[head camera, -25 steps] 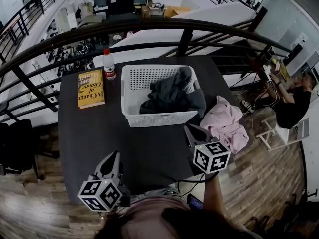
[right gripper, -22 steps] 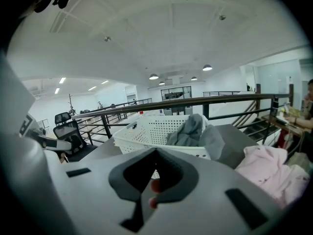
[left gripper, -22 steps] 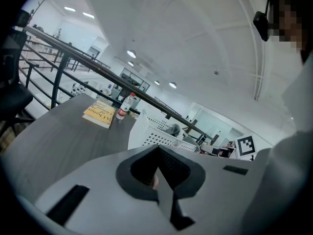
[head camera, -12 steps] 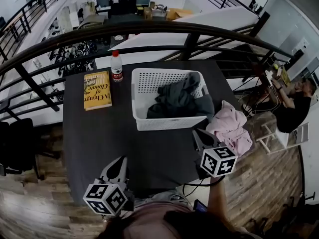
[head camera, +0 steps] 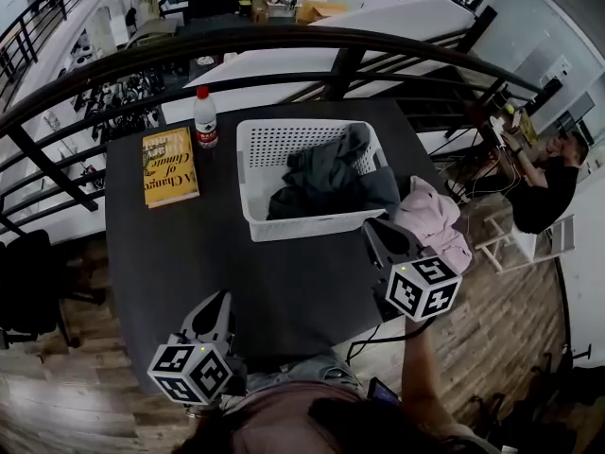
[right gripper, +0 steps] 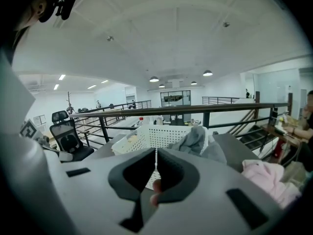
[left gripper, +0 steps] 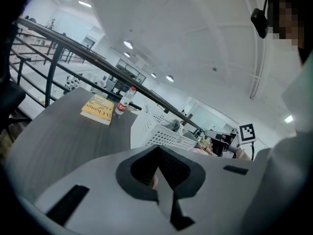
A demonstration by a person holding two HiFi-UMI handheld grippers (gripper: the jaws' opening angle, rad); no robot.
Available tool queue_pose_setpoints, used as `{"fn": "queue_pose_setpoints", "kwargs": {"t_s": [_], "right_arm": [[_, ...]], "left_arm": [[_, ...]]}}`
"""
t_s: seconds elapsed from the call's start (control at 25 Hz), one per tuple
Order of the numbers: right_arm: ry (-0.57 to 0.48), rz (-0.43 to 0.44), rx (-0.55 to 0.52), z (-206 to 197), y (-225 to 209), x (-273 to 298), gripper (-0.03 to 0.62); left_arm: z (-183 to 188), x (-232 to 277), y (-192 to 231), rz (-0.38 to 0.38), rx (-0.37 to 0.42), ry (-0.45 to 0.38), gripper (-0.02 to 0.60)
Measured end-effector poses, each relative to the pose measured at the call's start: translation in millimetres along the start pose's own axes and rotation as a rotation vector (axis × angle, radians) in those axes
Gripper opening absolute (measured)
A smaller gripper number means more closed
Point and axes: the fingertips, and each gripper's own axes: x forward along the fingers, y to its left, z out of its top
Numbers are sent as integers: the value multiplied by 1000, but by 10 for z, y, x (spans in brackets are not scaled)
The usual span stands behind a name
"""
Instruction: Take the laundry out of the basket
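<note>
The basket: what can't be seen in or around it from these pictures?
Basket right half, head view: covered by the dark clothes; anything beneath is hidden.
Bottle label, head view: too small to read.
Pink garment, right gripper view: cut off by the picture's dark edge.

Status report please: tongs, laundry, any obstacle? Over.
Left tongs shut, empty; right tongs shut, empty, near basket. Dark grey garment in basket; pink garment out, on table. Nothing blocks basket.

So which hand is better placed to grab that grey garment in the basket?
Probably right: the right hand-held gripper is by the basket's right corner, close to the grey garment; the left hand-held gripper is back at the table's edge.
</note>
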Motion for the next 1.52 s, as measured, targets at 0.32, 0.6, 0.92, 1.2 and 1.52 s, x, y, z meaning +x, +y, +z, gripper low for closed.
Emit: {"fn": "queue_pose_setpoints", "kwargs": {"t_s": [0.32,0.6,0.92,1.2,1.52], "right_arm": [[24,50,-97,331,-194,254,73],[99,130,-184,471,-290,596,170],[253,219,-278,411,-370,1043,268],[404,266,-312,215,-527,1465,316],[616,298,-372,-220,-691,1860,351]], "left_arm": [[2,161,87,56,-54,-28,-3],[-1,352,127,92,-102,-52,-3],[-50,534,205,142,-160,-72,-3],[-110,628,278,187,-203,-80,-3],[-196,720,385,222,-241,-65,-3]]}}
